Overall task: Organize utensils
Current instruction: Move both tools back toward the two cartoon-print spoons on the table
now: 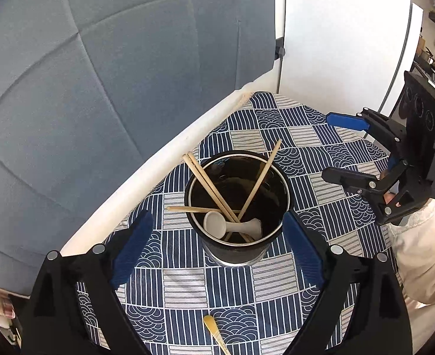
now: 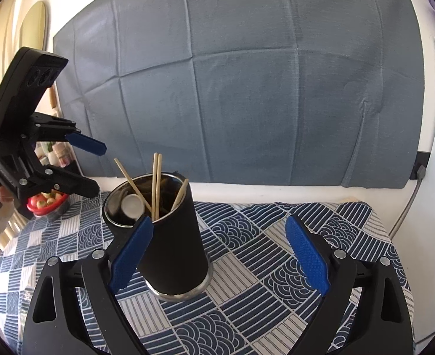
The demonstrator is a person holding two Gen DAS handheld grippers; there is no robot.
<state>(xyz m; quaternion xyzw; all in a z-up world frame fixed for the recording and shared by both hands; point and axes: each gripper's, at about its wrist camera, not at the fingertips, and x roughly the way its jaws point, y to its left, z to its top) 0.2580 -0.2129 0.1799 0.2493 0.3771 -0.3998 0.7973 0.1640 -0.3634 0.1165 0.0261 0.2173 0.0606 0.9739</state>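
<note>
A black cylindrical utensil holder point(image 1: 237, 204) stands on the patterned tablecloth and also shows in the right wrist view point(image 2: 170, 245). It holds several wooden chopsticks point(image 1: 214, 188) and a white ceramic spoon point(image 1: 232, 226). My left gripper point(image 1: 218, 242) is open and empty, above the holder with one finger on each side of it. My right gripper point(image 2: 219, 254) is open and empty, just right of the holder. A gold spoon point(image 1: 214, 332) lies on the cloth in front of the holder.
The table has a blue and grey patterned cloth point(image 2: 261, 266). A grey-blue fabric panel point(image 2: 247, 74) covers the wall behind. A red-rimmed container of food point(image 2: 47, 204) sits at the far left. A cable point(image 2: 407, 204) hangs at the right.
</note>
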